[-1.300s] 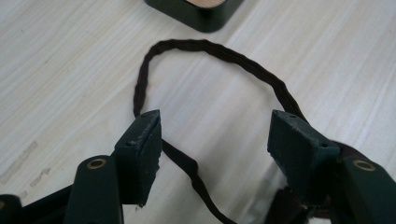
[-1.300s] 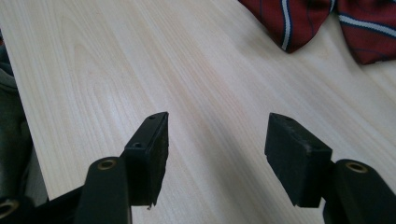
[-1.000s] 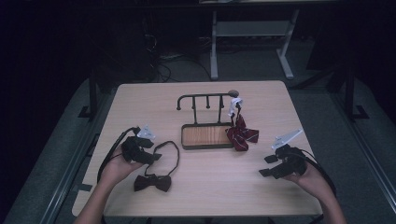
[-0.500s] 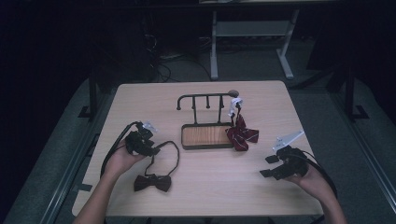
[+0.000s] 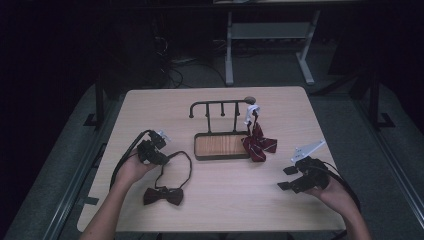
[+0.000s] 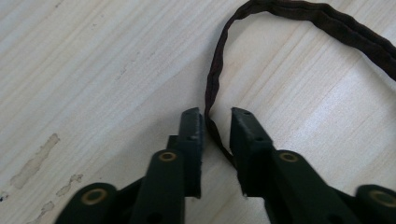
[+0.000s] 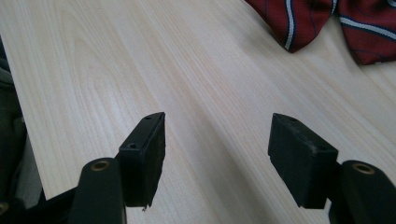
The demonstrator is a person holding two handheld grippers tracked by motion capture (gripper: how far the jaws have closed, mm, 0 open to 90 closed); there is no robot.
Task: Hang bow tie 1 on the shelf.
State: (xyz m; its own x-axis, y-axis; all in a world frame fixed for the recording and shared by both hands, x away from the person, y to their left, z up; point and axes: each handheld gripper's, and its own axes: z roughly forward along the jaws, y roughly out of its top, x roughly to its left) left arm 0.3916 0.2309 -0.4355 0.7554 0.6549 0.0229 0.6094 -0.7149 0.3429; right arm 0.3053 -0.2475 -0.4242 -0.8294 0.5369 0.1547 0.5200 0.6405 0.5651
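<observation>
- Left gripper (image 6: 215, 122): jaws have just been closing, a narrow gap left, the dark bow tie's strap (image 6: 212, 88) between them on the counter (image 6: 93, 70).
- Right gripper (image 7: 217, 140): jaws wide apart, holding nothing.

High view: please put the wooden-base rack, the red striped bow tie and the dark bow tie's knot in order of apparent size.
1. wooden-base rack
2. red striped bow tie
3. dark bow tie's knot, though it lies nearer the camera, so the last two are close.

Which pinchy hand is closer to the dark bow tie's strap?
Left. The left gripper has the dark bow tie's strap between its closing jaws. The right gripper rests far across the table, near the red striped bow tie.
</observation>
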